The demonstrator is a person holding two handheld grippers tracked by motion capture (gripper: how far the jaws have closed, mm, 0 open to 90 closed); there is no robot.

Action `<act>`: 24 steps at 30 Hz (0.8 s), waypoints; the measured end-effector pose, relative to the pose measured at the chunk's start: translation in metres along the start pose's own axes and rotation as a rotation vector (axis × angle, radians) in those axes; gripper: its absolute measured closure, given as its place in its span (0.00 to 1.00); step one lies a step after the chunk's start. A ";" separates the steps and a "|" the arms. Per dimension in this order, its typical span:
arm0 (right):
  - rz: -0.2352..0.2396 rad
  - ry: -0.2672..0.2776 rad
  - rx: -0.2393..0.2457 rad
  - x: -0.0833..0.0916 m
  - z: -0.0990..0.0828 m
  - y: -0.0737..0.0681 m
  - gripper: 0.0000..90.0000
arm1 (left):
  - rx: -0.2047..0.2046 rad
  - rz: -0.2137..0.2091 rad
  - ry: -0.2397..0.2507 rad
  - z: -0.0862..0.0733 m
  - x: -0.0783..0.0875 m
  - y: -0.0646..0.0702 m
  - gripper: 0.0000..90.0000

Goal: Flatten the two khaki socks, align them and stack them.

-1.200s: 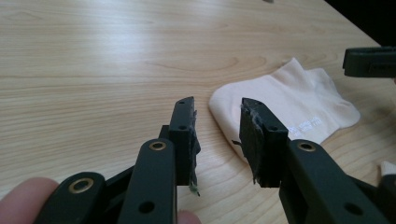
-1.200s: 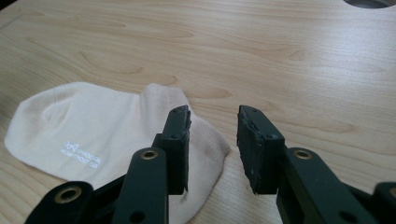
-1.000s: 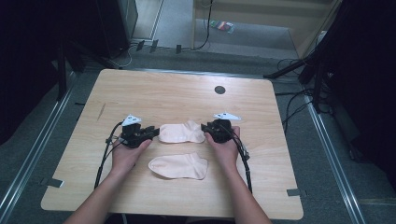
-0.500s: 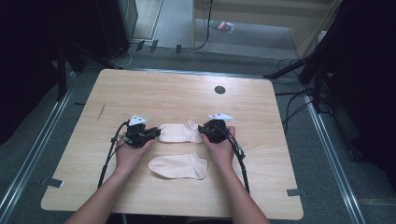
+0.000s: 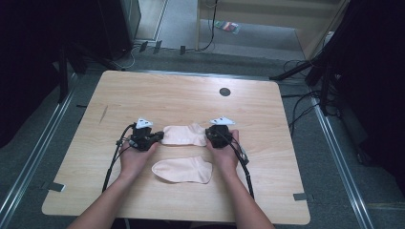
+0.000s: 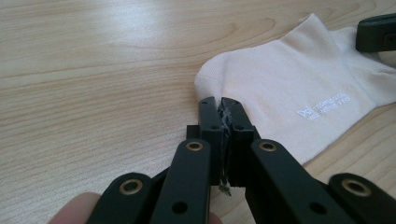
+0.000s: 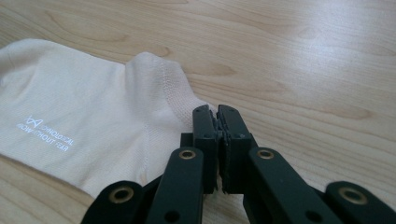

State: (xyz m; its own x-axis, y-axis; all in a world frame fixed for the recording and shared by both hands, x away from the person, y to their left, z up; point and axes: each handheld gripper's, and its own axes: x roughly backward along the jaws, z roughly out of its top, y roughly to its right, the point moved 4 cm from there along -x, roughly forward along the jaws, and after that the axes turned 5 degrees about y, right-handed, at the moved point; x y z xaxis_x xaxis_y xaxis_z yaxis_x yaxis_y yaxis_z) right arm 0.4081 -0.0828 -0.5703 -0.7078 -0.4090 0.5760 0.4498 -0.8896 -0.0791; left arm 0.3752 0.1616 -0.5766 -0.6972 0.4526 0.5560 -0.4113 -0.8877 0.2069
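Both grippers pinch the far sock [image 5: 184, 135]: your left gripper [image 5: 152, 138] is clamped on one end, your right gripper [image 5: 216, 136] on the other. It lies flat mid-table, beyond the near sock [image 5: 184, 170]. You seem mid-pickup; next, probably lift both ends evenly.

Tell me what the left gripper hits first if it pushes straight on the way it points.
The far sock: the left gripper is shut at its edge. Beyond lies the right gripper, though depth is unclear.
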 end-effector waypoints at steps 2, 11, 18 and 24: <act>0.008 0.007 -0.035 0.002 0.000 0.002 0.99 | 0.002 0.004 0.003 0.000 0.001 -0.001 1.00; 0.037 0.090 -0.037 0.023 0.012 0.001 1.00 | 0.013 -0.029 0.070 0.009 0.017 0.002 1.00; 0.051 0.130 -0.037 0.046 0.024 -0.005 1.00 | 0.015 -0.076 0.126 0.020 0.047 0.006 1.00; 0.074 0.146 -0.025 0.070 0.026 -0.016 1.00 | 0.004 -0.112 0.160 0.019 0.077 0.015 1.00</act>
State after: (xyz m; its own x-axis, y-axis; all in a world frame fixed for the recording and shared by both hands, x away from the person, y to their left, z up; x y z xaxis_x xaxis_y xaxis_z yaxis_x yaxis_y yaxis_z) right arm 0.3651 -0.0920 -0.5078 -0.7457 -0.4968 0.4440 0.4908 -0.8602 -0.1382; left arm 0.3263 0.1812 -0.5153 -0.7316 0.5561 0.3944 -0.4898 -0.8311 0.2634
